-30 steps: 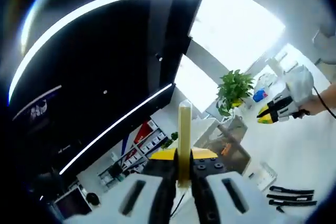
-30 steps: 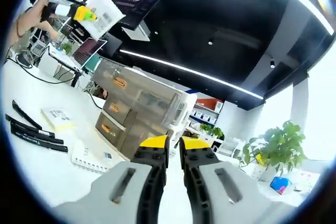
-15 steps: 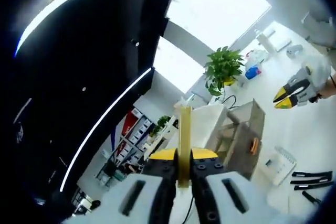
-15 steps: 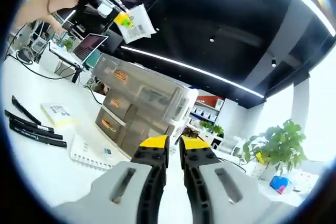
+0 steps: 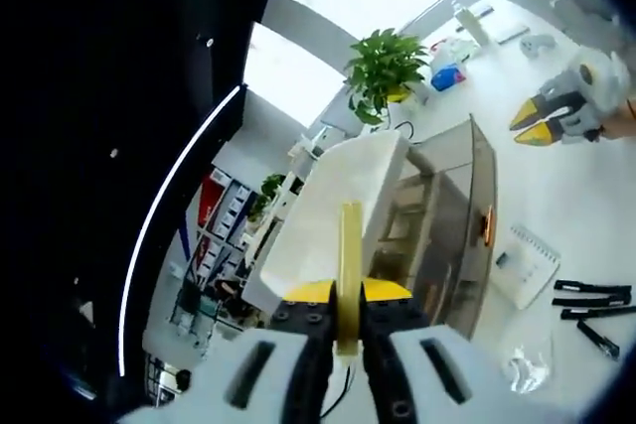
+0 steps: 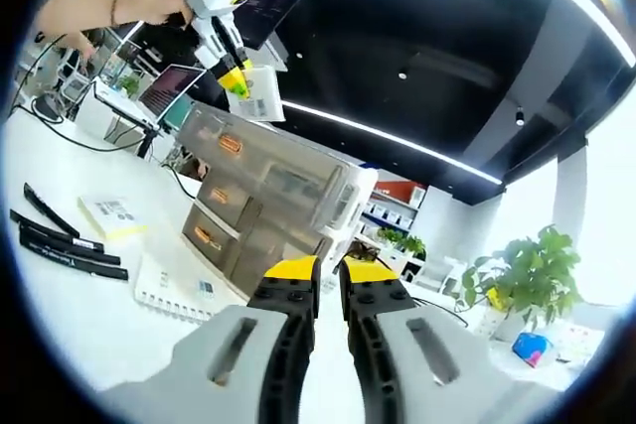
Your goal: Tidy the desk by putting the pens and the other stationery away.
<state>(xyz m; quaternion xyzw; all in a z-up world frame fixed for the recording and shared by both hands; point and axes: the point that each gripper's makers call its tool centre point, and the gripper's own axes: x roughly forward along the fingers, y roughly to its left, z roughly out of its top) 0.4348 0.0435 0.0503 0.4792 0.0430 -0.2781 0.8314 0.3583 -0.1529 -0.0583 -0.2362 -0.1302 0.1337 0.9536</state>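
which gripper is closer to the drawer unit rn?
Left. The left gripper, shut on a white pad, hangs just above the top of the drawer unit. The right gripper hangs out to the side of it, over the desk, with clear space between.

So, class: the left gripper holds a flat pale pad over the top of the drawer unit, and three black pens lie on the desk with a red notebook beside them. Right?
One slip: the notebook is white, not red, as the right gripper view shows. The rest stands: the left gripper holds the pad over the drawer unit, and the three black pens lie on the desk.
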